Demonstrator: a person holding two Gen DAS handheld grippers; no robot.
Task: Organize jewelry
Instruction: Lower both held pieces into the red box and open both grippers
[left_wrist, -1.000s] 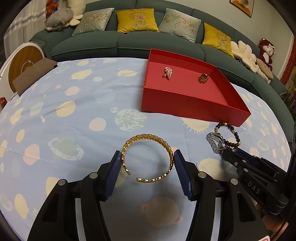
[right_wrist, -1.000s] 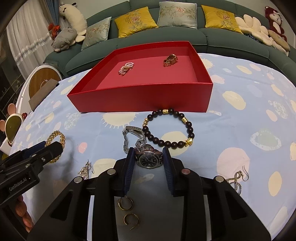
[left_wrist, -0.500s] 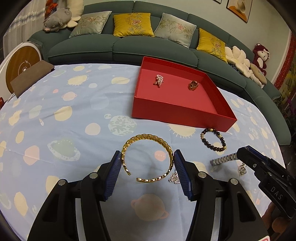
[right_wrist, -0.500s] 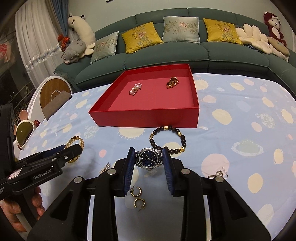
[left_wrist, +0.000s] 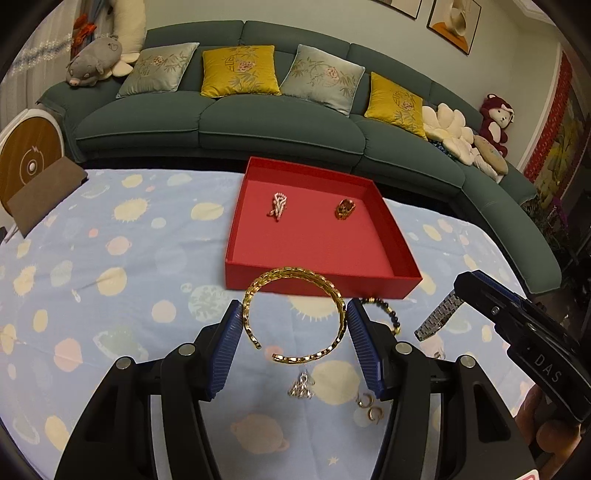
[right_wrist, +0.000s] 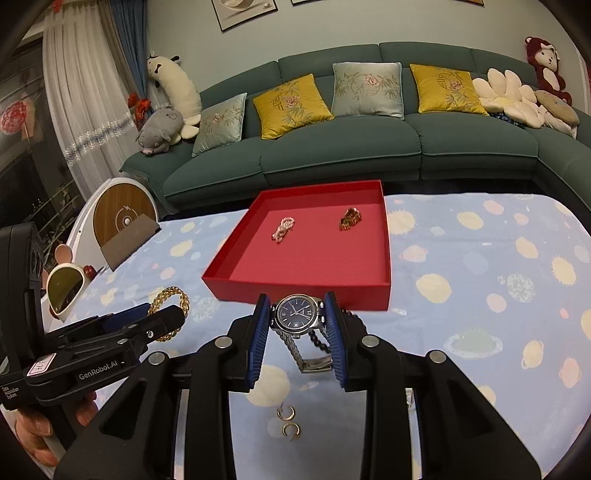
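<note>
My left gripper (left_wrist: 294, 315) is shut on a gold open bangle (left_wrist: 295, 282), held in the air short of the red tray (left_wrist: 321, 284). My right gripper (right_wrist: 297, 319) is shut on a steel watch with a blue dial (right_wrist: 295, 314), its band hanging down; that band (left_wrist: 437, 317) also shows in the left wrist view. The red tray (right_wrist: 295, 291) holds a pearl piece (right_wrist: 282, 229) and a gold-red piece (right_wrist: 350, 218). A dark bead bracelet (left_wrist: 389, 312) lies on the cloth just before the tray.
Gold hoop earrings (right_wrist: 288, 421) and a silver earring (left_wrist: 301, 386) lie on the blue patterned cloth (left_wrist: 110, 258). A green sofa (left_wrist: 258, 122) with cushions runs behind the table. A brown stand (left_wrist: 40, 192) sits at the far left. Sunglasses (right_wrist: 64, 288) lie left.
Both grippers have risen off the cloth with the bangle and the watch in them; the watch band now hangs free. The tray looks farther below and more of the sofa shows.
</note>
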